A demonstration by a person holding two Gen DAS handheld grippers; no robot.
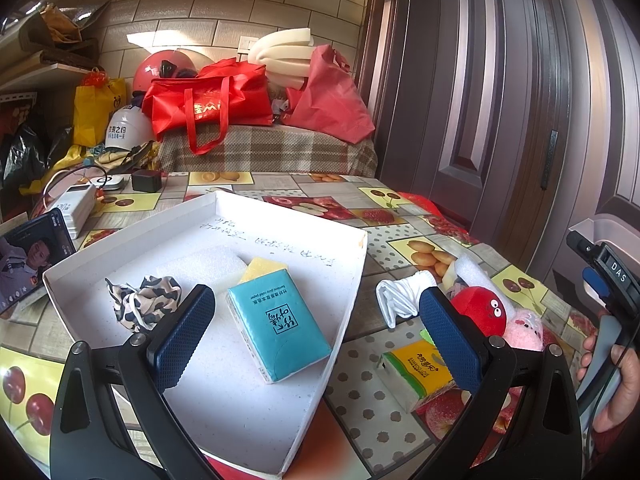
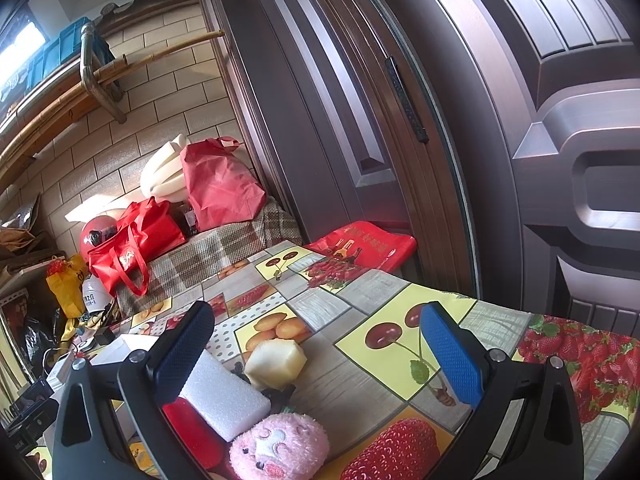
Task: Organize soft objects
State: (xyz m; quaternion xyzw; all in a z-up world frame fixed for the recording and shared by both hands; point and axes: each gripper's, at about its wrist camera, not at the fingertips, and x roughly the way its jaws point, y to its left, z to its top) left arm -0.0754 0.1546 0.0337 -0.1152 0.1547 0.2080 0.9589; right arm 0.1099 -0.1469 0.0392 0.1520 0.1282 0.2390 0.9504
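A fruit-print tablecloth (image 1: 380, 412) covers the table beside a dark door (image 1: 500, 100); a white tray (image 1: 240, 412) holds a spotted cloth (image 1: 140, 304) and blue tissue pack (image 1: 278, 330). The left gripper (image 1: 316, 332) gapes wide and empty, half hiding the red plush (image 1: 482, 310). The right gripper (image 2: 316, 354), equally wide, hangs above a foam block (image 2: 228, 396) and pink plush (image 2: 280, 446), its bottom cut off.

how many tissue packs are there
2: a teal tissue pack lying inside the white tray, and a yellow-green tissue pack on the tablecloth right of the tray. Others may be hidden behind the grippers.
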